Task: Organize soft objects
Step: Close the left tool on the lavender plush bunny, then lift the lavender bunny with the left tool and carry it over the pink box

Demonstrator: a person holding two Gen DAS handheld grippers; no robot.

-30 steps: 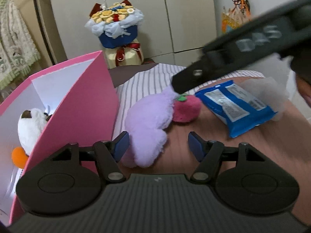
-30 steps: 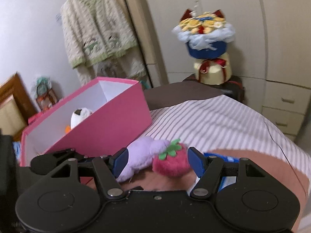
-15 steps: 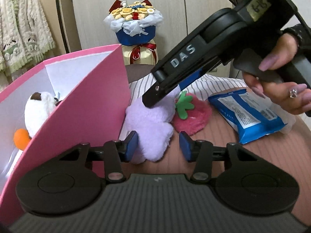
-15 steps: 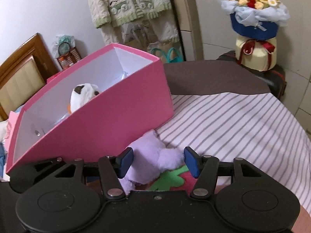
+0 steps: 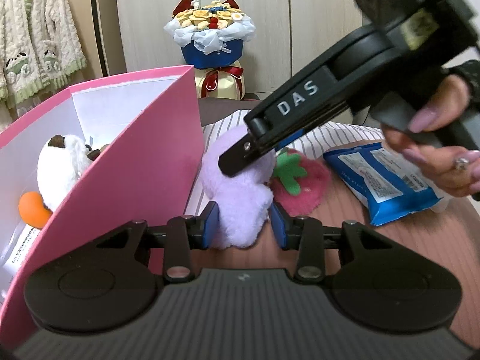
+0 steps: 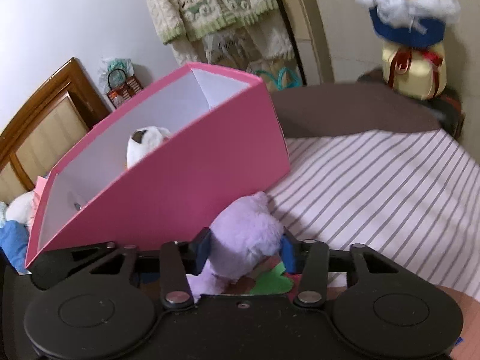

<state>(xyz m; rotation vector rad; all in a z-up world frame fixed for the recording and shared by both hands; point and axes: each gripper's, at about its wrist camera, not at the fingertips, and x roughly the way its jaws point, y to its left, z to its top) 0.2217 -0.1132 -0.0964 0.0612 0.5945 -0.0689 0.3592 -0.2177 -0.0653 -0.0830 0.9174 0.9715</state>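
A purple plush toy (image 5: 237, 186) lies on the striped bed beside the pink box (image 5: 135, 165), touching its side wall. My left gripper (image 5: 244, 228) is shut on the toy's near end, with a blue pad pressing each side. My right gripper (image 6: 246, 252) reaches down onto the toy's far end (image 6: 249, 234). Its jaws are closing, and the plush fills the gap between the pads. A red strawberry plush (image 5: 303, 186) lies against the purple toy on the right. Inside the box sits a white plush (image 5: 60, 165) with an orange part.
A blue packet (image 5: 384, 180) lies to the right of the strawberry, under the person's hand (image 5: 435, 150). Past the foot of the bed a flower bouquet (image 5: 213, 36) stands in front of the wardrobe. A knitted cardigan (image 6: 210, 3) hangs at the back left. A wooden headboard (image 6: 45, 120) is behind the box.
The right gripper swung in from the right and came down over the purple toy's far end. Both grippers' jaws narrowed onto the toy, and the left one rolled slightly.
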